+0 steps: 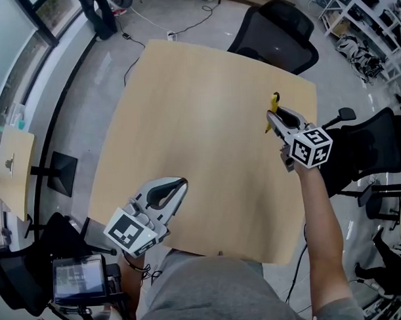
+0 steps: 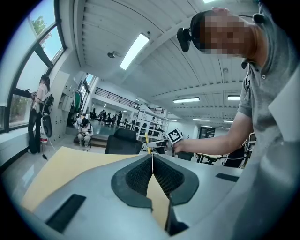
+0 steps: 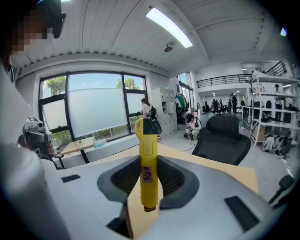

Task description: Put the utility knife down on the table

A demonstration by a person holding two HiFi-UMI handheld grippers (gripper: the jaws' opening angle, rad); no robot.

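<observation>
- Looks steeply down on a pale wooden table (image 1: pixel 206 123) over grey floor, with a black office chair (image 1: pixel 278 32) at the far edge and a second chair (image 1: pixel 367 147) off the right side.
- Finds the right gripper (image 1: pixel 278 119) held over the table's far right part, near the right edge.
- Has the yellow utility knife (image 3: pixel 148 164) clamped between the right gripper (image 3: pixel 148 159) jaws, both ribbed pads pressed against the handle's sides.
- Stands upright in the right gripper view, dark-capped end well past the jaw tips, butt end low between the pads, small pink label facing the camera.
- Pokes out beyond the jaw tips in the head view as a yellow stub (image 1: pixel 274 106), pointing toward the far edge; cannot tell whether touching the tabletop.
- Keeps the left gripper (image 1: pixel 181 184) above the near left part of the table, well apart from the knife.
- Shows the left gripper (image 2: pixel 152 157) jaws shut tip to tip, nothing between them.
</observation>
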